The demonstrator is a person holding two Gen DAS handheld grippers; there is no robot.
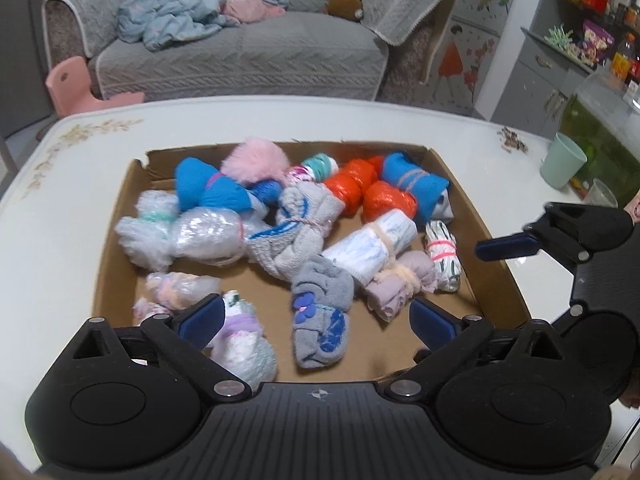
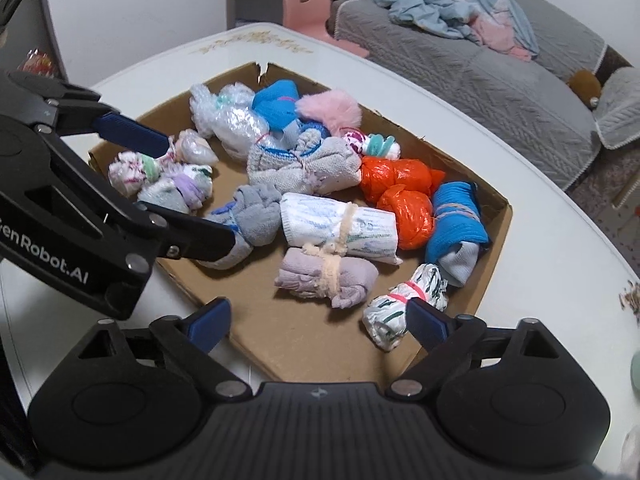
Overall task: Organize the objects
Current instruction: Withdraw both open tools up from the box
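Observation:
A shallow cardboard tray on the white table holds several tied bundles of socks and bags: blue, orange, grey, white, lilac, a pink fluffy one. My left gripper is open and empty over the tray's near-left part, its jaws either side of the grey bundle. My right gripper is open and empty at the tray's near edge, one finger showing in the left wrist view.
A grey sofa with a blue blanket stands behind the table. A pink child's chair is beside it. A green cup and a clear cup stand on the table's right side, near shelves with packets.

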